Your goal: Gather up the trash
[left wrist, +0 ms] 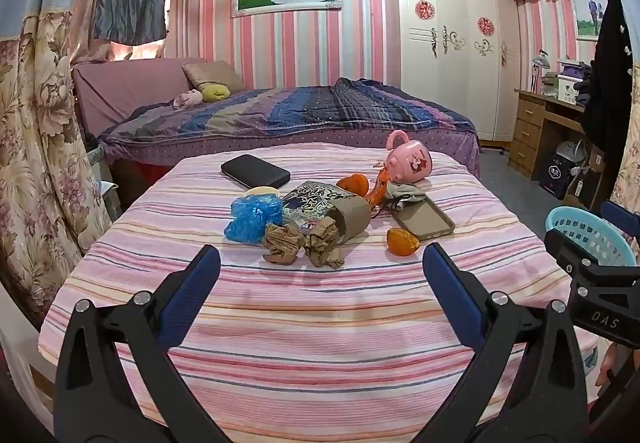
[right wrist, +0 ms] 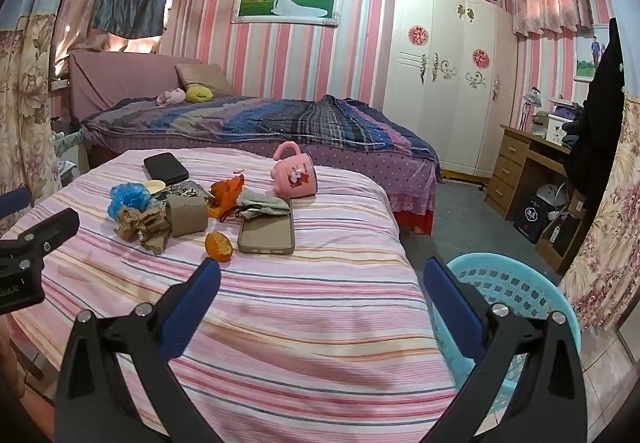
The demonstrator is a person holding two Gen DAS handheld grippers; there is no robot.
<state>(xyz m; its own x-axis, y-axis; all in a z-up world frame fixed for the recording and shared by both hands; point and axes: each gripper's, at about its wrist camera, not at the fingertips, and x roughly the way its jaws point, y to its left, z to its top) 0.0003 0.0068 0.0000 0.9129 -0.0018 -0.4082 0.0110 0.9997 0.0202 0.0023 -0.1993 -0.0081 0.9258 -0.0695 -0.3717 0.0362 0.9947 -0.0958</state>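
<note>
both grippers hover over the near end of a pink striped bed (left wrist: pixel 320 307), and nothing is in either one. the left gripper (left wrist: pixel 320 263), low in the left wrist frame, has its blue-padded fingers (left wrist: pixel 192 283) spread wide over bare sheet. same story on the right: the right gripper (right wrist: pixel 322 275) is fully spread at the bottom of its own frame, empty, with one finger over the bed edge and the other in front of the light blue basket (right wrist: pixel 520 283).

the trash sits in a cluster at mid-frame in the left wrist view. a crumpled blue plastic bag (left wrist: pixel 250 217) lies on the left of the pile, touching crumpled brown paper (left wrist: pixel 300 245) just in front of it. a cardboard tube (left wrist: pixel 352 217) lies on its side beside a patterned wrapper (left wrist: pixel 316 197). an orange peel piece (left wrist: pixel 402 241) lies alone, lower right of the tube, near a grey phone case (left wrist: pixel 424 217). another orange peel (left wrist: pixel 354 185) rests behind the tube, with an orange wrapper (left wrist: pixel 378 191) beside it.

further up the frame, a pink mug (left wrist: pixel 410 163) lies tipped on its side, and a black phone (left wrist: pixel 256 171) lies flat at upper left of the pile. the basket stands off the bed's right side, at the right edge of the left view.
</note>
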